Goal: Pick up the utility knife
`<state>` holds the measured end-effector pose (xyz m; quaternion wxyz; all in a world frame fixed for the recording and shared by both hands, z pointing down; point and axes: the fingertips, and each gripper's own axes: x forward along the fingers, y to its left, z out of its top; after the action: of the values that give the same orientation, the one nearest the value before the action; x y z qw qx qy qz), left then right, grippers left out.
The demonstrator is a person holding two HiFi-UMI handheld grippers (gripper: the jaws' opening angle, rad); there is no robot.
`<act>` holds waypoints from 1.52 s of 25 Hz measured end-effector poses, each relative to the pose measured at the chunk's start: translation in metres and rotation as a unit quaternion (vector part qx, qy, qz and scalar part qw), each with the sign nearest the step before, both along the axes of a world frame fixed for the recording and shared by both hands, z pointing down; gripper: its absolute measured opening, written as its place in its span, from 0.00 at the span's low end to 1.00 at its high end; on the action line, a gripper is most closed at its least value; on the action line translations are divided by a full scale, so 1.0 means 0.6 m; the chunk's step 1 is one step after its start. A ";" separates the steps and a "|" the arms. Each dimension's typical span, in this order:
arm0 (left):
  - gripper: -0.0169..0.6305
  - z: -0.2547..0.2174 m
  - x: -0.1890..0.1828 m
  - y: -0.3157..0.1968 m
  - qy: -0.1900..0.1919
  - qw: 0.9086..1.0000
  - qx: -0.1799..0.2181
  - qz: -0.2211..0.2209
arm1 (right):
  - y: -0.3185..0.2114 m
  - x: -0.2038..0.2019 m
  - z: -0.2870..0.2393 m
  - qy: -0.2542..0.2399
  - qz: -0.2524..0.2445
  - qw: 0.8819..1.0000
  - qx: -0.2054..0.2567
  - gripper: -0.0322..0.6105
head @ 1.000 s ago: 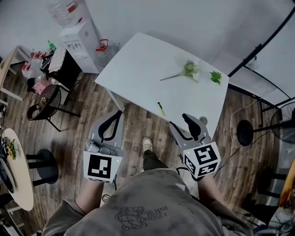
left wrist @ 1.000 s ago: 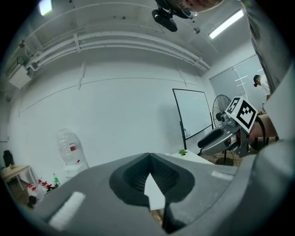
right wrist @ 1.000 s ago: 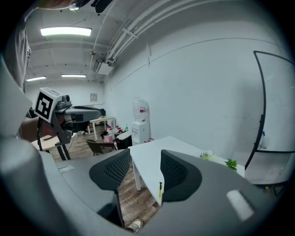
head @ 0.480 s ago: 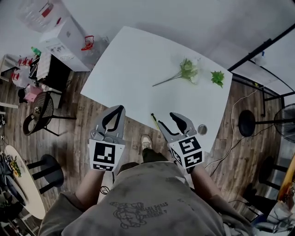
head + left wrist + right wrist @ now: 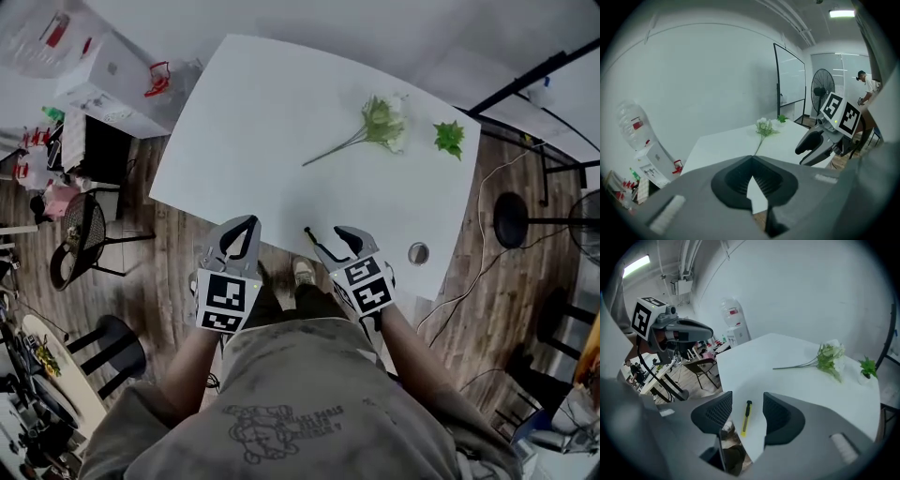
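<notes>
Wood-plank floor, white table (image 5: 281,122) filling the upper middle of the head view; water dispenser (image 5: 103,75) at upper left.

Left gripper (image 5: 249,223): sits at lower centre-left, off the table's near edge. Its own view shows the jaws closed tip to tip (image 5: 752,158) with nothing between them. Idle.

Utility knife (image 5: 746,418): thin and yellow with a dark far end, lying flat on the table right by the near edge. In the right gripper view it sits low and centre, running roughly along the line of sight. In the head view it is too small to make out clearly.

Right gripper (image 5: 330,242): lower centre-right, jaws wide apart (image 5: 747,399), and the knife shows in the gap between them. Looks to be short of it, not touching.

Flower stem (image 5: 375,127) and small green sprig (image 5: 448,138): upper right, well apart from the knife. No concern.

Risks:
- Knife is low and flat, so the pads may close above it or skid over the top.
- Coming in shallow from the edge side, a jaw tip could strike the table rim.
- One jaw touching first would push the knife sideways or spin it; it is near enough to the edge to fall to the floor.
- Gripping it near one end would let it tilt on the lift.
</notes>
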<state>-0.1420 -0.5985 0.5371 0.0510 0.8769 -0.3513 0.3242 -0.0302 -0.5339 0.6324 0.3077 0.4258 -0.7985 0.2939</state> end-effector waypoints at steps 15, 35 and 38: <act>0.03 0.126 -0.004 -0.013 -0.047 0.989 -0.069 0.120 | 0.031 -0.030 0.123 0.005 0.107 0.992 -0.070 0.39; 0.03 0.194 -0.039 -0.013 -0.064 0.963 -0.115 0.236 | 0.037 -0.060 0.175 0.096 0.216 0.968 -0.080 0.32; 0.03 0.195 -0.048 -0.011 -0.066 0.962 -0.119 0.238 | 0.029 -0.063 0.176 0.090 0.230 0.966 -0.074 0.18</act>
<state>-0.1710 -0.6051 0.6539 0.0533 0.8995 -0.0943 0.4233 -0.0678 -0.5166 0.7381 0.3330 0.5991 -0.6239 0.3753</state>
